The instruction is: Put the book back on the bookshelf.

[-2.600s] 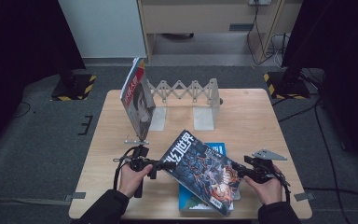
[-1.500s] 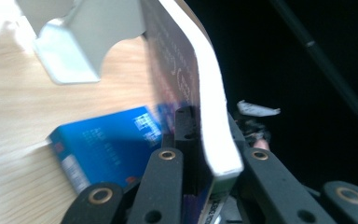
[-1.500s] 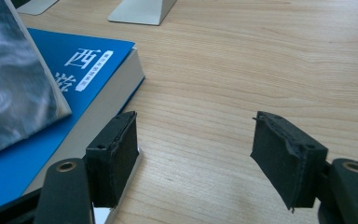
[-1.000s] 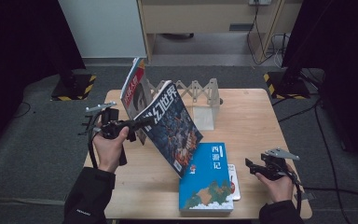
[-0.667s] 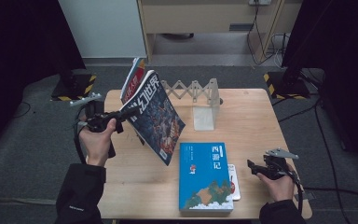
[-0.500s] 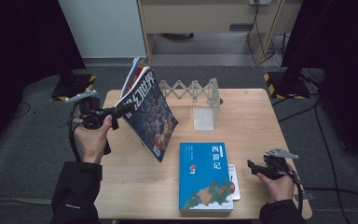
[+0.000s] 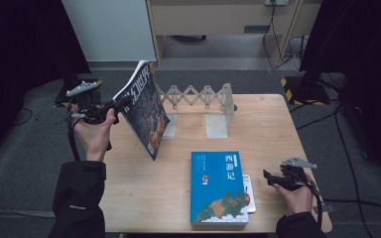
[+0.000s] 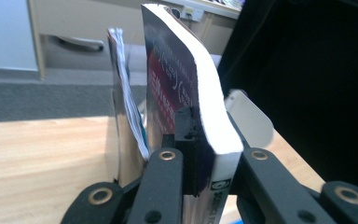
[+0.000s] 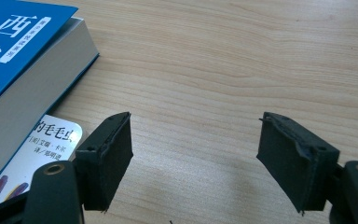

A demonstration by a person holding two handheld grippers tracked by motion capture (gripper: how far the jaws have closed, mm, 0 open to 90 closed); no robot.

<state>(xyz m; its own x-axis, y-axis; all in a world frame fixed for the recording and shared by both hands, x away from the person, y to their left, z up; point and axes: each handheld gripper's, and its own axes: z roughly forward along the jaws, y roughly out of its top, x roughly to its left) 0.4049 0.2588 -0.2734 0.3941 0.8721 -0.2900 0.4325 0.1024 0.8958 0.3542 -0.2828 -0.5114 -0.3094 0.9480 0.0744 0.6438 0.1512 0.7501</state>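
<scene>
A: What does the left gripper (image 7: 113,107) have?

B: Its jaws are clamped on the lower edge of a dark magazine (image 7: 141,113), which stands tilted up and away from the gripper, above the left part of the surface (image 7: 268,129). In the left gripper view the white page edges sit right between the jaws, and a second, thinner magazine (image 8: 121,88) stands just beyond it.

A: Any writing on it?

B: Large white Chinese characters run along the top of the cover; I read "幻世界", the rest is hidden. The small print is too blurred.

A: And the right gripper (image 9: 193,161)?

B: Jaws apart, nothing between them, low over the bare wood. Just to its left lies a blue book (image 7: 218,186) flat on the surface, titled "西游记" in white. A smaller white book (image 9: 42,149) pokes out from under it, nearest that gripper, with "毛毛虫" legible on its cover.

A: Anything beyond the left gripper?

B: A folding book rack (image 7: 198,99) stands farther along the surface.
</scene>
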